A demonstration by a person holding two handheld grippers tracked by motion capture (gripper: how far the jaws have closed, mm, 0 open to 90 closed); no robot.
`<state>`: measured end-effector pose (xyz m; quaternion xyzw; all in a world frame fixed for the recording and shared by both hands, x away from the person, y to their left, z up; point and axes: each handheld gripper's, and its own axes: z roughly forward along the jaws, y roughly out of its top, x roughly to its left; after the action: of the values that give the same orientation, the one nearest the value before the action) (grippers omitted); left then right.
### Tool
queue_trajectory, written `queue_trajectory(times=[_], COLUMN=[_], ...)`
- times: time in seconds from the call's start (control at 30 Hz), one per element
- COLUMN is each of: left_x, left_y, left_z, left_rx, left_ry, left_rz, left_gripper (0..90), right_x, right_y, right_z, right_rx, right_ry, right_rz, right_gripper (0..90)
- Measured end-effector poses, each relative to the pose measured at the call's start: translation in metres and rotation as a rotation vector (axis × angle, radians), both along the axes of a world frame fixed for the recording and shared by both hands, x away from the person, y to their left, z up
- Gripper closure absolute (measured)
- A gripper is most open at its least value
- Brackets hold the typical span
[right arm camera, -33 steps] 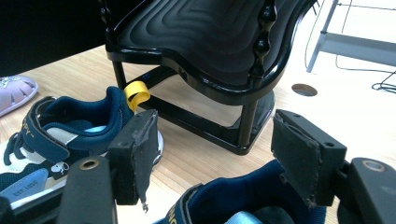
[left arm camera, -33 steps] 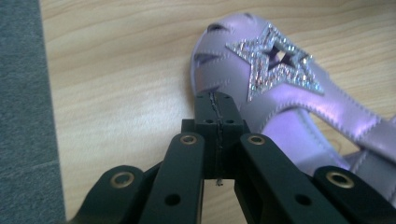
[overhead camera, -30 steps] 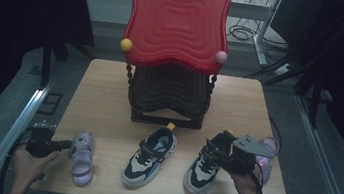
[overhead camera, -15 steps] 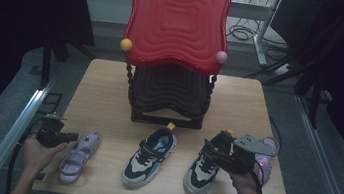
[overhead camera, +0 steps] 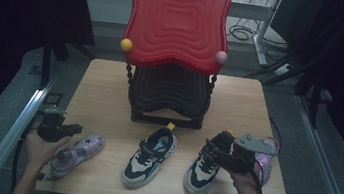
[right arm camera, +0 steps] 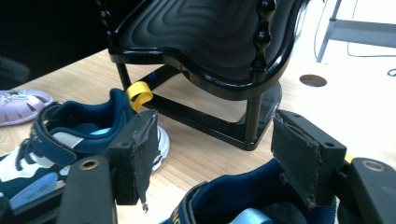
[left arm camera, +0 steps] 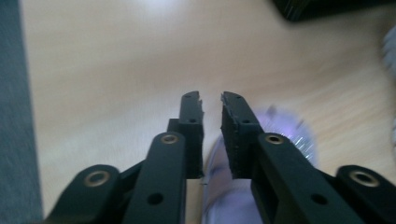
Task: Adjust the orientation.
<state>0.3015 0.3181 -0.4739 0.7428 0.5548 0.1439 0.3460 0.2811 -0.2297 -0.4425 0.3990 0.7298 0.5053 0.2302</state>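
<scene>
A lilac sandal (overhead camera: 79,150) (left arm camera: 289,135) lies near the table's front left, toe toward the upper right. My left gripper (overhead camera: 74,127) (left arm camera: 212,100) hovers just left of and above it. Its jaws have just been opening to a narrow gap, and nothing is pressed between the pads. My right gripper (overhead camera: 212,150) (right arm camera: 219,158) stands open, its pads straddling the heel collar of the right navy-and-white sneaker (overhead camera: 200,174) (right arm camera: 243,200) without pressing it. A matching sneaker (overhead camera: 149,157) (right arm camera: 56,140) with a yellow heel loop sits in the middle.
A black shoe rack (overhead camera: 167,96) (right arm camera: 210,42) with a red wavy top (overhead camera: 177,22) stands at the back centre of the wooden table (overhead camera: 106,83). A second lilac sandal (overhead camera: 269,152) lies behind my right hand by the right edge.
The lilac sandal has turned from pointing away to toe up-right. My left gripper let go of it and drew back up and to the left. The right gripper has stayed put.
</scene>
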Motion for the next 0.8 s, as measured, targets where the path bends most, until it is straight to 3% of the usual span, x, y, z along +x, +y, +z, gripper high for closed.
queue_trajectory(times=[0.03,0.13,0.27,0.33,0.47,0.6,0.8], left_x=[-0.002,-0.006,-0.012,-0.015,-0.015,-0.025,-0.04], left_y=[-0.003,-0.012,-0.021,-0.023,-0.026,-0.031,-0.041], left_z=[0.008,0.02,0.022,0.019,0.017,0.017,0.024], left_rx=[-0.022,-0.074,-0.104,-0.127,-0.108,-0.143,-0.132], left_ry=[-0.043,-0.109,-0.138,-0.157,-0.143,-0.149,-0.165], left_rz=[-0.005,-0.055,-0.109,-0.106,-0.119,-0.134,-0.128], left_gripper=[74.6,66.7,57.7,56.0,53.1,51.8,49.0], right_x=[0.001,0.005,0.007,0.004,-0.005,-0.019,-0.031], right_y=[0.0,0.002,0.003,0.002,-0.005,-0.027,-0.053], right_z=[0.0,-0.001,-0.004,-0.006,-0.009,-0.011,-0.009], right_rx=[0.0,-0.003,-0.017,-0.04,-0.051,-0.002,0.011], right_ry=[0.005,0.005,-0.001,-0.003,-0.019,-0.008,-0.012], right_rz=[-0.003,-0.017,-0.027,-0.036,-0.047,-0.072,-0.097], right_gripper=[32.6,32.5,32.6,33.0,33.9,37.5,41.8])
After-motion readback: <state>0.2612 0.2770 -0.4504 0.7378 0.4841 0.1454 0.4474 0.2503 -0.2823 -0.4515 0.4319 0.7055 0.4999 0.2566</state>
